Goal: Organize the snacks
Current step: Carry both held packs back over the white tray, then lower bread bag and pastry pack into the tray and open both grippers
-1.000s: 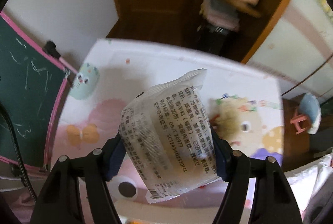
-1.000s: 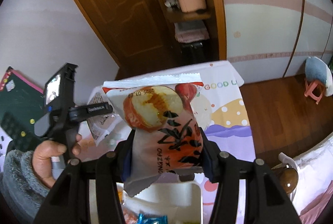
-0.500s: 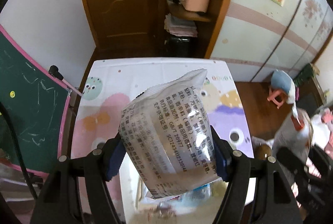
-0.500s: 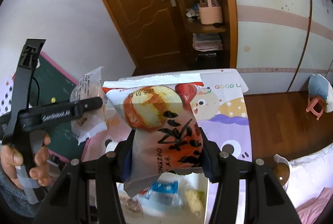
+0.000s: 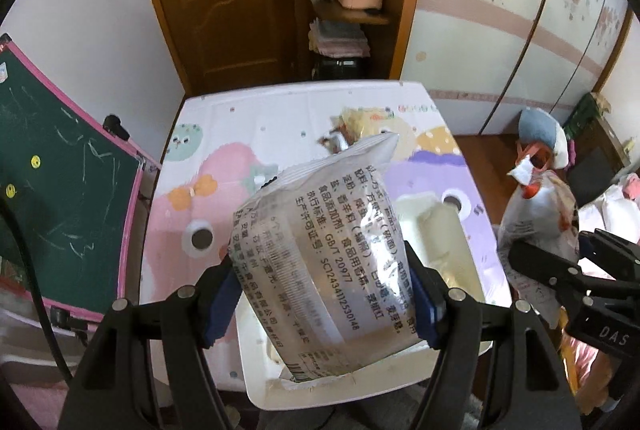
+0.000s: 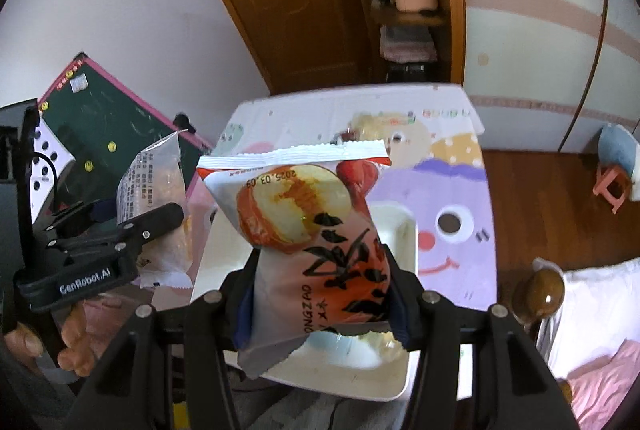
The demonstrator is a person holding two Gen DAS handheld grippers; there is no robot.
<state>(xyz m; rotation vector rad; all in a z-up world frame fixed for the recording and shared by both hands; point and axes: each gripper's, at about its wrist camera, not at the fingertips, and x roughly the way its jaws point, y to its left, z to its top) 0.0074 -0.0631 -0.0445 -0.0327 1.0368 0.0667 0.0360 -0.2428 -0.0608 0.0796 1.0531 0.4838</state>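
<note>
Over the tray: both packets hang above the white tray (image 5: 256,382) on the cartoon mat (image 5: 208,198).
Left gripper (image 5: 324,294): clamped on the clear printed packet (image 5: 320,254), which stands tilted between its pads.
Right gripper (image 6: 320,294): clamped on the orange cake packet (image 6: 312,230) (gripped low, top flopping free).
Step in hand: lower each packet close over bare tray floor before letting go, one beside the other.
Risk: puffy wrappers may slip sideways.

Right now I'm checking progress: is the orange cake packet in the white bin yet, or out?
Out. The orange cake packet is clamped in the right gripper, held above the white bin.
</note>
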